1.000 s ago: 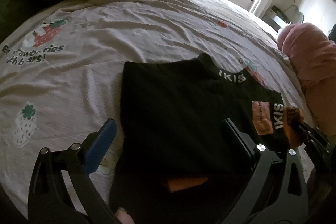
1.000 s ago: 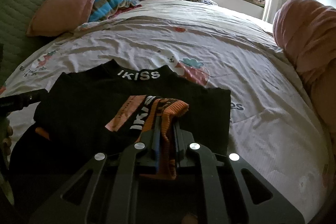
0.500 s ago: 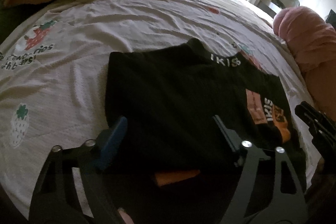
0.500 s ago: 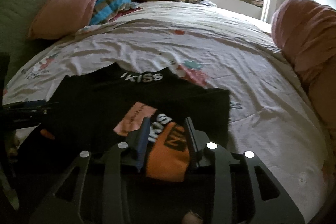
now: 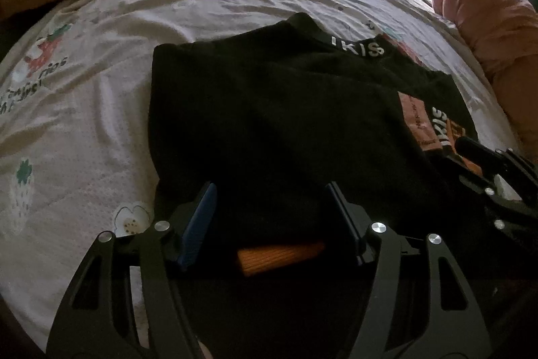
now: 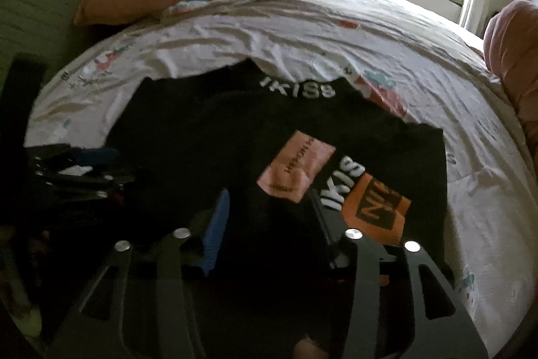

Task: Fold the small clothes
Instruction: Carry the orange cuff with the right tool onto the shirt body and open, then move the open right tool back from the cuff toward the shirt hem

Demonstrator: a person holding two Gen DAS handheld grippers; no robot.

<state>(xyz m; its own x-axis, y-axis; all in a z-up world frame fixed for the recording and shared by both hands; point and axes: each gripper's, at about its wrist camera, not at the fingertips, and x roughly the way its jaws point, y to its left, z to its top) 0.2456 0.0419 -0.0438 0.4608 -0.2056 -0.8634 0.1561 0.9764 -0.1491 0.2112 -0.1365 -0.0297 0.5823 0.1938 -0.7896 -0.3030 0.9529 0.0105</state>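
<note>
My left tool [image 5: 270, 217] is closing over the black garment [image 5: 269, 123] (pads not yet pressing); my right tool [image 6: 269, 217] is opening, holding nothing, above the bed [image 6: 336, 32].

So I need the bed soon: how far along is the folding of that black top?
Done: the black top lies flat on the sheet, orange cuff folded across it.
In hand: nothing; the right gripper is opening, the left gripper is closing over the near edge.
Left: folding it smaller.
</note>
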